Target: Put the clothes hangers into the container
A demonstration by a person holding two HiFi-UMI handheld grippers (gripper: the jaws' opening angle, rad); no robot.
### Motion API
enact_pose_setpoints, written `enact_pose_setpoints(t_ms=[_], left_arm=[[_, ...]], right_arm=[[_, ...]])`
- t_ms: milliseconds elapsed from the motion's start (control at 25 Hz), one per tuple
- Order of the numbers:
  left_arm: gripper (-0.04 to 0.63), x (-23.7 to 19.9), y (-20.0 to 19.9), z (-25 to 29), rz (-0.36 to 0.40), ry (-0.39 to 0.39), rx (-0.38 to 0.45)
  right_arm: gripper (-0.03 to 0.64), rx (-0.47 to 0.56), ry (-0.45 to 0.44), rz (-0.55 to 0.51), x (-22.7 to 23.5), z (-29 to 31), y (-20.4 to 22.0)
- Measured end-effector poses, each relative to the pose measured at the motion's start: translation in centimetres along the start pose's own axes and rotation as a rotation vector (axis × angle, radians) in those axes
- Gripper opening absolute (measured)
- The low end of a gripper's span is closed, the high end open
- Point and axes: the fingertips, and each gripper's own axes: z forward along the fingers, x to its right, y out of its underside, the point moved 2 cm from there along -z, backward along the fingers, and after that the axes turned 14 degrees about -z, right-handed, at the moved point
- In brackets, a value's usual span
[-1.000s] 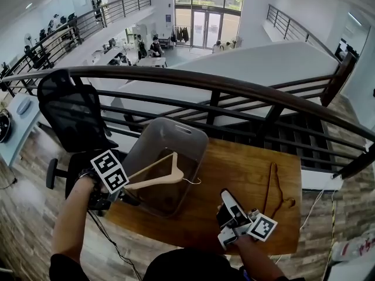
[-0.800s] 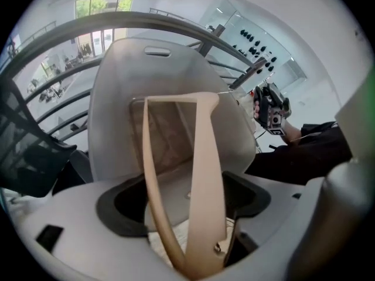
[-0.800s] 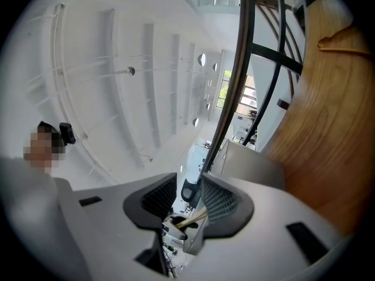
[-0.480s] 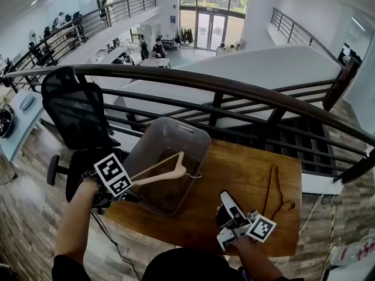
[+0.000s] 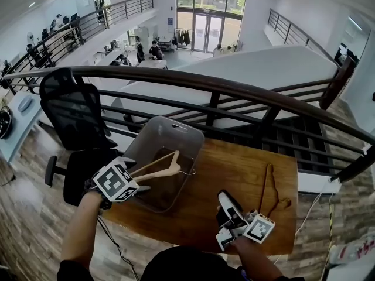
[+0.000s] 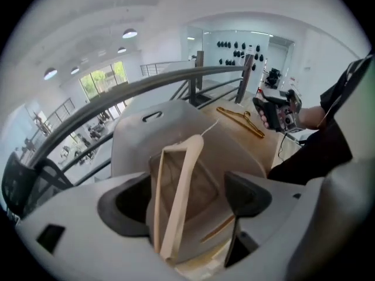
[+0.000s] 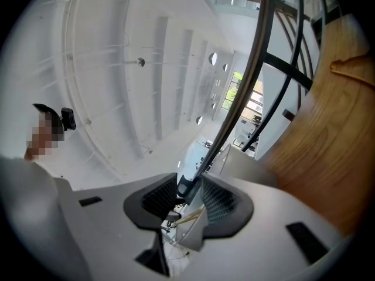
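Hanger (image 5: 161, 173) is light, stiff wood, best grabbed by one arm. Left gripper (image 5: 139, 187) just opened wide around it over the container (image 5: 170, 126); right gripper (image 5: 225, 199) nearly closed, empty.

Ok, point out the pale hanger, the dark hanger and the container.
pale hanger (image 5: 158, 174), head view, on its thick shoulder arm.
dark hanger (image 5: 269, 179), head view, on its long arm.
container (image 5: 158, 134), head view, on its far wall.

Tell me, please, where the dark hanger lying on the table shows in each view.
Head view: the dark hanger lies right of centre on the wooden table.
Left gripper view: upper right, beyond the container.
Right gripper view: probably the sliver at the right edge.
Shared landmark: the wooden table.
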Motion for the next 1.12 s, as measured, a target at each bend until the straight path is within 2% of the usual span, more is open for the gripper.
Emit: enact_pose_setpoints(t_ms=[120, 280, 440, 520, 680, 760, 920, 1120], left_arm=[[0.393, 2.9, -3.3, -0.5, 0.057, -0.010, 0.171], [0.382, 7.5, -6.9, -1.6, 0.067, 0.015, 0.403], [0.258, 12.0, -10.0, -2.6, 0.043, 0.020, 0.653], [0.204, 13.5, -10.5, -2.2, 0.025, 0.009, 0.733], [0.141, 17.7, -11.3, -1.3, 0.028, -0.001, 0.820], [0.133, 19.9, -11.8, -0.6, 0.023, 0.011, 0.845], [0.103, 23.3, -12.1, 1.5, 0.029, 0.014, 0.847], [0.104, 27.4, -12.0, 4.9, -0.027, 0.087, 0.840]], right_arm=[[0.109, -0.004, 0.007, -0.050, 0.0, -1.2, -0.7], [0.122, -0.027, 0.021, -0.148, 0.4, -3.4, -2.2], [0.121, -0.073, 0.041, -0.274, 1.0, -6.2, -4.2], [0.119, -0.088, 0.050, -0.317, 1.2, -7.5, -5.0], [0.117, -0.102, 0.065, -0.343, 2.2, -10.5, -6.2], [0.114, -0.102, 0.074, -0.344, 2.7, -11.9, -6.8], [0.107, -0.115, 0.102, -0.393, 3.4, -14.2, -7.2], [0.098, -0.155, 0.180, -0.511, 5.4, -17.3, -6.9]])
